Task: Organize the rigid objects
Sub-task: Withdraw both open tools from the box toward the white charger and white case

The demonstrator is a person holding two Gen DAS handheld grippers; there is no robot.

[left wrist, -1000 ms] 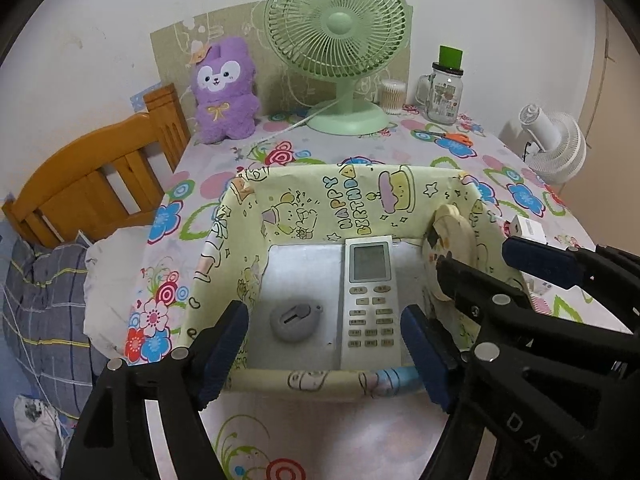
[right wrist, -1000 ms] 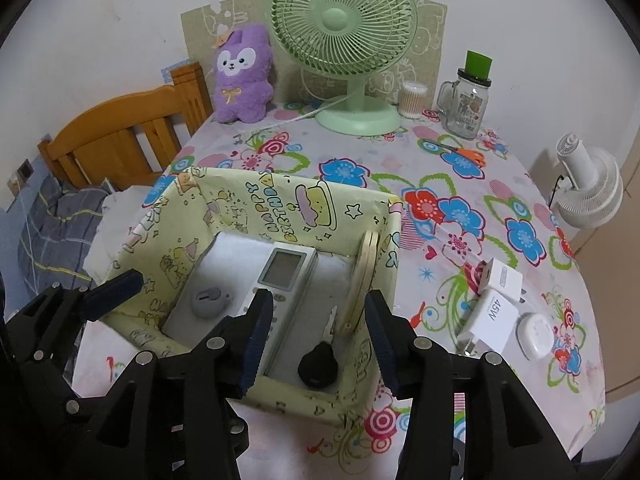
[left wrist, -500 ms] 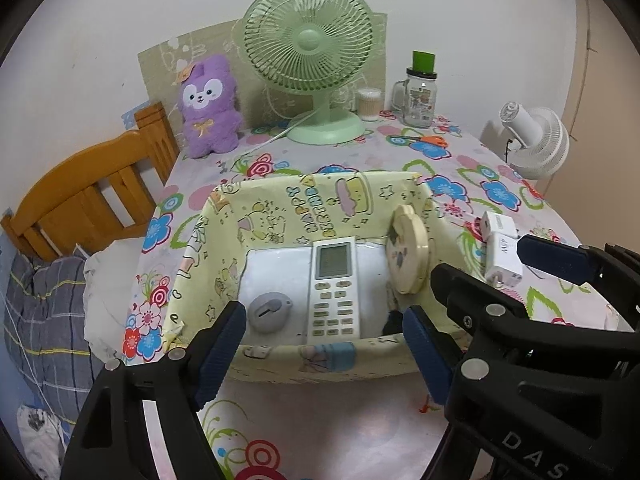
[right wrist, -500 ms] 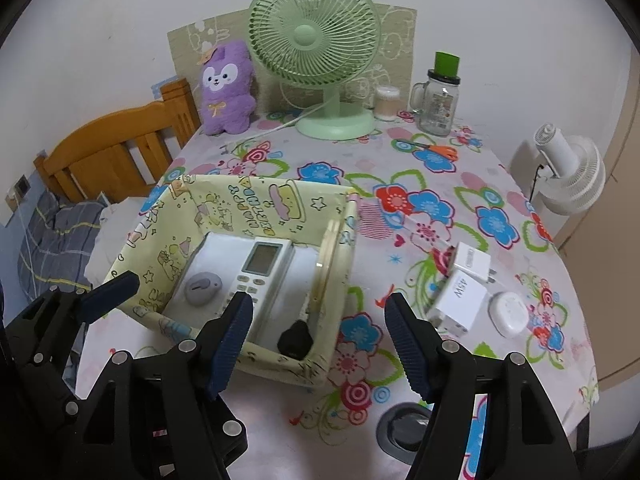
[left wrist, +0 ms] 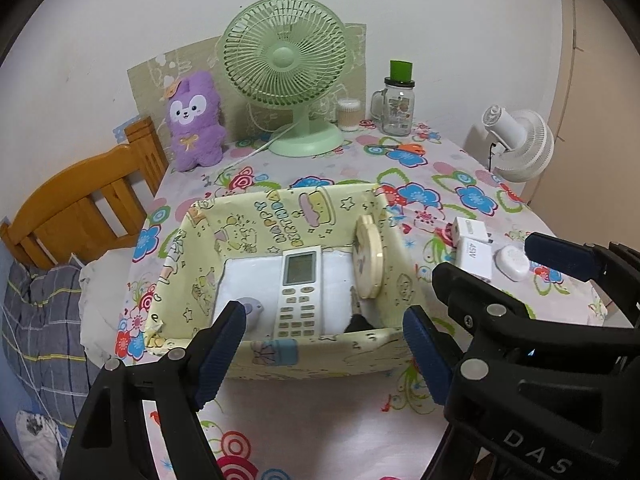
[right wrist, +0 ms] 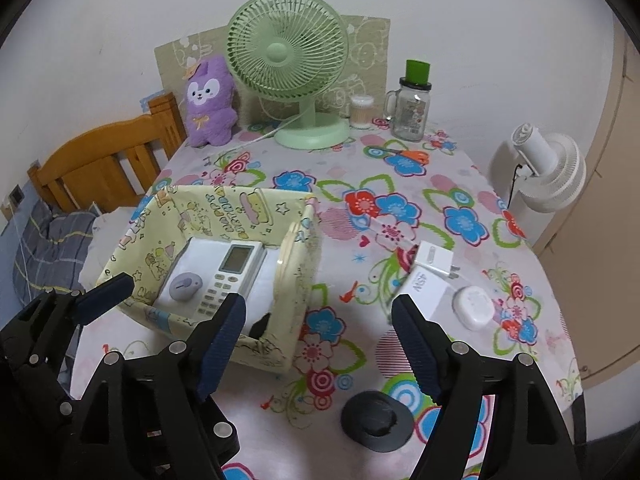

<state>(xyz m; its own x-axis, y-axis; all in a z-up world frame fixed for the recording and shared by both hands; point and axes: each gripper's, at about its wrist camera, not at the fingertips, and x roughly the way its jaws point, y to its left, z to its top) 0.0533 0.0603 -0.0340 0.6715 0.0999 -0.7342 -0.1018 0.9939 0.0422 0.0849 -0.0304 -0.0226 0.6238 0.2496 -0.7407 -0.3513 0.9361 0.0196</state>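
— While both tools hang above the flowered tablecloth (right wrist: pixel 400 184), how do their jaws stand?

— Wide apart, both. The left gripper (left wrist: pixel 322 344) holds nothing; its blue pads frame the near wall of the yellow fabric bin (left wrist: pixel 280 354). The right gripper (right wrist: pixel 318 334) is just as wide and holds nothing, over bare cloth right of the bin (right wrist: pixel 298 276).

— What lies in the bin?

— A white remote control (left wrist: pixel 300 292) flat in the middle, a grey round gadget (right wrist: pixel 185 286) at its 9 o'clock, a cream round disc (left wrist: pixel 369 262) leaning upright on the wall at 3 o'clock, and a small black item (left wrist: pixel 359 322) in the near corner.

— And outside?

— From the right wrist view, at the bin's 3 o'clock sit a white 45W charger (right wrist: pixel 428 290), a second white adapter (right wrist: pixel 434 259) touching it behind, and a white oval case (right wrist: pixel 476 307) just beside. A black round lid (right wrist: pixel 377 420) lies at 5 o'clock, near the table edge.
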